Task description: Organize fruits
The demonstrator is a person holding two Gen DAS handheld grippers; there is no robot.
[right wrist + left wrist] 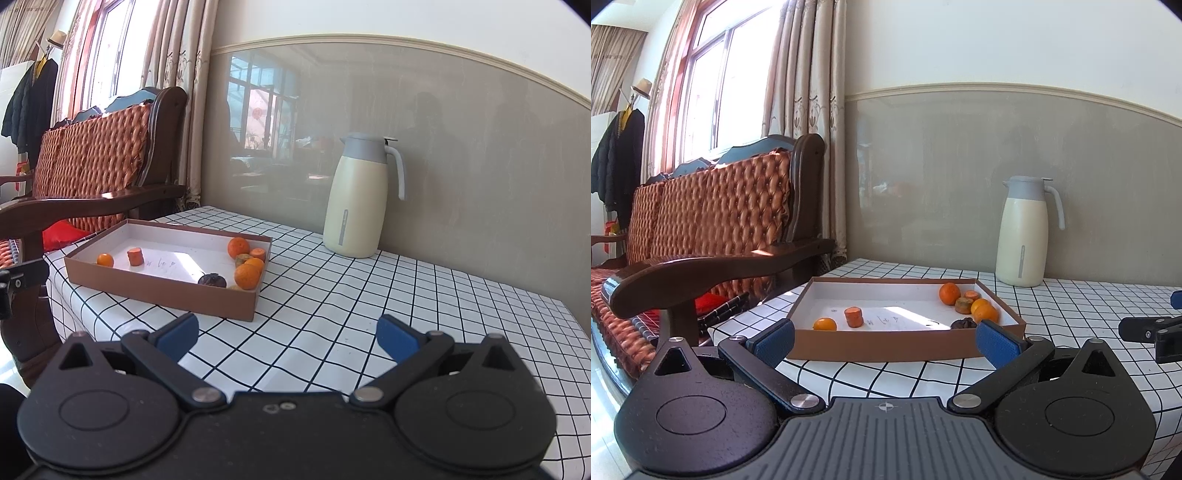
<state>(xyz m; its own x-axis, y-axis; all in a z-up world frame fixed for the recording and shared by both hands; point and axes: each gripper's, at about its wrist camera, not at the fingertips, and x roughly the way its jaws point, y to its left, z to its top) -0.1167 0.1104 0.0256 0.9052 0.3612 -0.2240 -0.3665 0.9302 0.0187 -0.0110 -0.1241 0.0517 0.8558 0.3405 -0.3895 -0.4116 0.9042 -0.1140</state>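
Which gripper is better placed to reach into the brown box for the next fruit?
Left. The left gripper sits open right at the brown cardboard box, facing its fruit; the right gripper hangs open over bare tablecloth, beside the box.

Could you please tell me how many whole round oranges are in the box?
4: one round orange near the left wall, three clustered at right; others may be hidden.

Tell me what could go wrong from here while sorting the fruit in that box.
The box sits close to the table's left edge beside the sofa, so a sideways nudge might slide it off. Most fruit crowds one corner: grabbing one orange there could knock its neighbours or the dark fruit. The upright carrot piece may topple and roll if bumped. Both the left gripper and right gripper are open and empty.
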